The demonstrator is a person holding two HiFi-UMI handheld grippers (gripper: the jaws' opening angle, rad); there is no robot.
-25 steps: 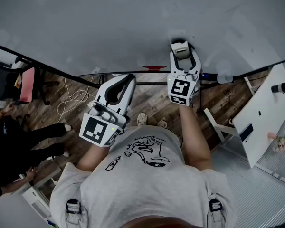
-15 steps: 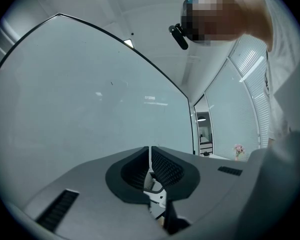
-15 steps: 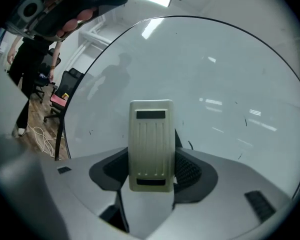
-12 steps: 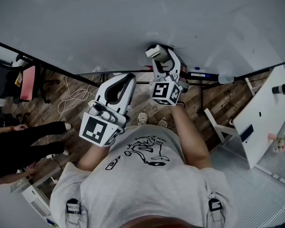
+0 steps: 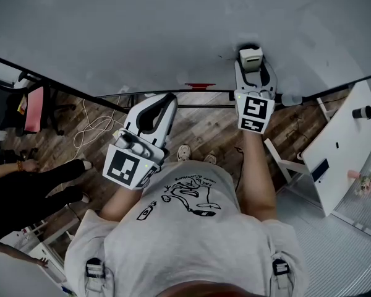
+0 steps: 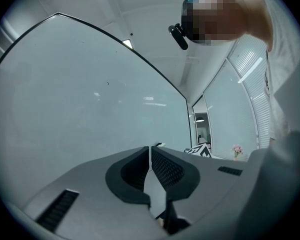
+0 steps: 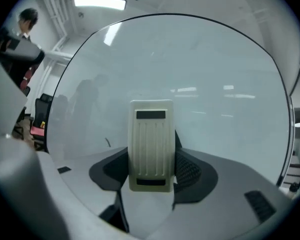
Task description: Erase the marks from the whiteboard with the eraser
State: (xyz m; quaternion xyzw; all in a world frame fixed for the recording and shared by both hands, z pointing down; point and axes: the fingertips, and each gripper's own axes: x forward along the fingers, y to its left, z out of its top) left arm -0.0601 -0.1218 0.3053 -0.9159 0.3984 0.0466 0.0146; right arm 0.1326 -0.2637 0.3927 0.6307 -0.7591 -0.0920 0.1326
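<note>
Whiteboard, wide, pale grey and glossy, filled the view. Below its lower edge the left hand-held gripper hung closed and empty. The right hand-held gripper clamped the cream ribbed plastic eraser at the whiteboard's lower part. A small dark stroke lay to the eraser's left; a flat, firm sweep there would probably clear it.

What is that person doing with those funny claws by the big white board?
A person in a grey printed T-shirt stands at a big white whiteboard, a claw in each hand. The right claw is shut on a cream ribbed plastic eraser, held up at the board. A small dark mark shows on the board nearby. The left claw is shut, empty and held back.
</note>
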